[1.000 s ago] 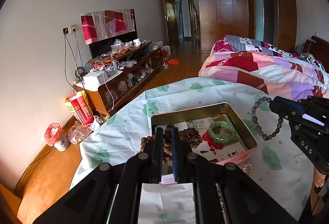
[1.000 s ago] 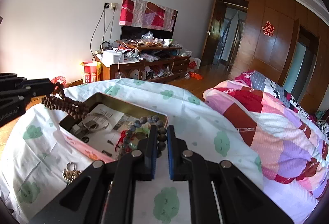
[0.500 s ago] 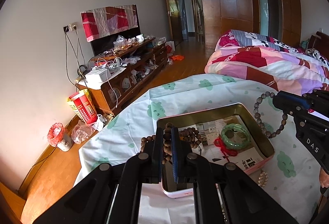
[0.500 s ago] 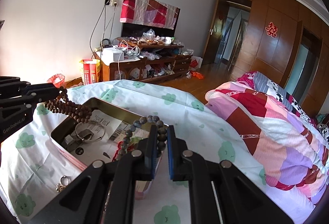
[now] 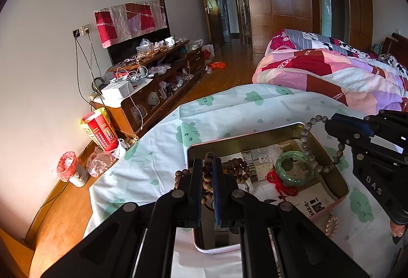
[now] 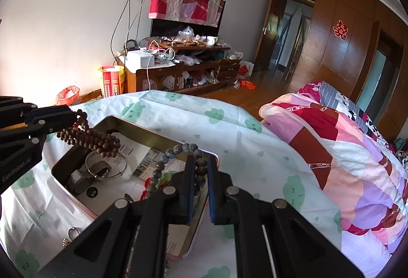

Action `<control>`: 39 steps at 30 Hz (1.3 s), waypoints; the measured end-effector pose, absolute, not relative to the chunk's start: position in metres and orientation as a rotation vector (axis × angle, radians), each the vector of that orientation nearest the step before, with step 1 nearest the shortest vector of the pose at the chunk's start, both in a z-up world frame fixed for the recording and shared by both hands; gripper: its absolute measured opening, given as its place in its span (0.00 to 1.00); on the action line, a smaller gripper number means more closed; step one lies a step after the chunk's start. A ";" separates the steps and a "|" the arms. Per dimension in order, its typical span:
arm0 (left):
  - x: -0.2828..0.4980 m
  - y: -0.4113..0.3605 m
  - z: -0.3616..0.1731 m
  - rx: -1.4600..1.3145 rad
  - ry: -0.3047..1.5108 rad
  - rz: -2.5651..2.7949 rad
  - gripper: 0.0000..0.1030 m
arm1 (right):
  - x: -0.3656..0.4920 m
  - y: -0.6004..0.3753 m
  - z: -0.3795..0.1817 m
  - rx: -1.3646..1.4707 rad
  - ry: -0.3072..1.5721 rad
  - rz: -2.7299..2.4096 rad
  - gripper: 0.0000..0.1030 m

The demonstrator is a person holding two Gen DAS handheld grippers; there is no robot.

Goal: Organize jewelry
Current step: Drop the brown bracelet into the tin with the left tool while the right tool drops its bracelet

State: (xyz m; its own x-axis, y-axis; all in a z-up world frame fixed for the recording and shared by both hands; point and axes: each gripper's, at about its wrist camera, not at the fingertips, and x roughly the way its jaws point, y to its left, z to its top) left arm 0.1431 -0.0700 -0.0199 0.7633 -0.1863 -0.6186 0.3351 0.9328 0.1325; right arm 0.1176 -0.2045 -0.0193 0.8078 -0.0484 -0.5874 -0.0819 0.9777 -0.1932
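Basically halfway there. Left tongs (image 5: 208, 177) clamped on brown wooden beads (image 6: 89, 137), right tongs (image 6: 199, 171) pinched on a grey bead bracelet (image 5: 309, 148), both dangling over the open tin (image 5: 255, 141). Already inside: green bangle (image 5: 294, 167), silver bangle (image 6: 105, 167). Still out on the cloth-covered counter (image 5: 229, 109): pearl piece (image 5: 331, 225), ring (image 6: 72, 231).
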 end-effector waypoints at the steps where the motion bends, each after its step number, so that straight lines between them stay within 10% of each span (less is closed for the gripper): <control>1: 0.144 -0.071 -0.021 0.245 0.646 -0.287 0.06 | 0.119 -0.204 -0.021 -0.215 0.635 0.017 0.10; 34: 0.146 -0.081 -0.046 0.303 0.682 -0.304 0.09 | 0.132 -0.204 -0.046 -0.191 0.706 0.045 0.11; 39: 0.144 -0.077 -0.048 0.312 0.657 -0.249 0.68 | 0.131 -0.204 -0.048 -0.188 0.711 0.044 0.11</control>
State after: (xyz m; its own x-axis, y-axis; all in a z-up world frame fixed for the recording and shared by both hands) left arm 0.1440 -0.0768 -0.0479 0.7653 -0.1277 -0.6309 0.3227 0.9242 0.2044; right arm 0.1307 -0.2042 -0.0481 0.7573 -0.0244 -0.6526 -0.1037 0.9821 -0.1571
